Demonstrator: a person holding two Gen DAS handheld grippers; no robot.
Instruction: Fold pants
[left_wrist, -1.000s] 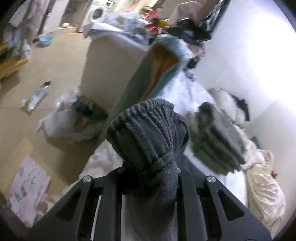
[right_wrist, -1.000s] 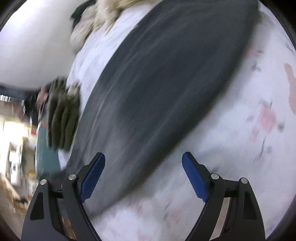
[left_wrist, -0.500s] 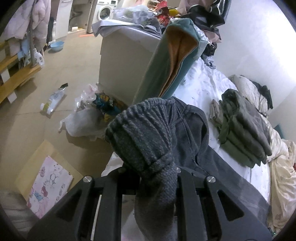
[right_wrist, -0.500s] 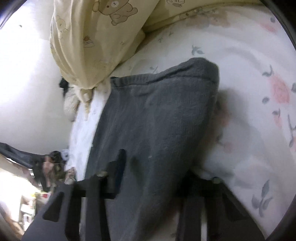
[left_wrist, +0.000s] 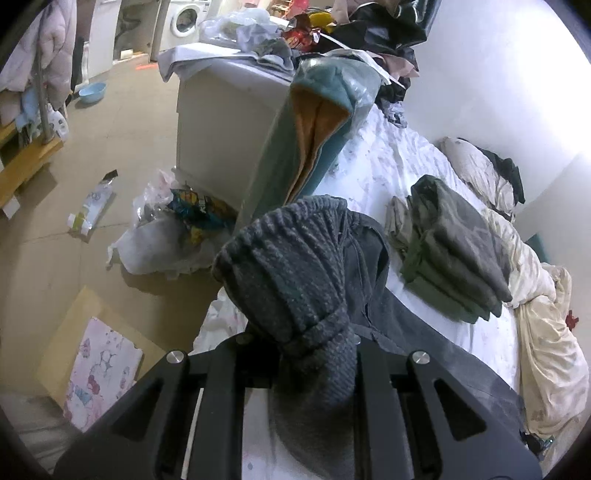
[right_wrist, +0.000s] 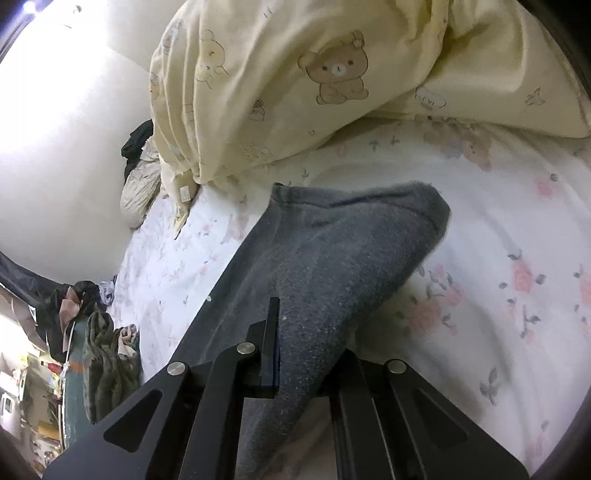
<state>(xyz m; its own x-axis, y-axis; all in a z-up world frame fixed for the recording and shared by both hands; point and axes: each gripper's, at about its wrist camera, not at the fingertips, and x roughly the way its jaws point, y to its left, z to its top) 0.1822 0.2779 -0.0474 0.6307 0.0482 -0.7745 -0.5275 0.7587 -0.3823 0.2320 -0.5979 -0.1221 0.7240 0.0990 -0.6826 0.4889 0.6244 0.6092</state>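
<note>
Stretching across the flowered bedsheet (right_wrist: 517, 229), the grey pants (right_wrist: 332, 258) were gripped at both ends: the ribbed waistband (left_wrist: 295, 266) was clenched in the left gripper (left_wrist: 301, 339), and the leg end was pinched by the right gripper (right_wrist: 295, 354) below a yellow bear-print pillow (right_wrist: 332, 74).

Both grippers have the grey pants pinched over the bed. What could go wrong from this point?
1. The left gripper clamps a thick bunch of ribbed waistband on the grey pants; bulky fabric might slip out under pull.
2. The right gripper holds the leg end close to the bear-print pillow; lifting could snag it.
3. The folded stack lies beside the pants; swinging fabric may topple it.
</note>
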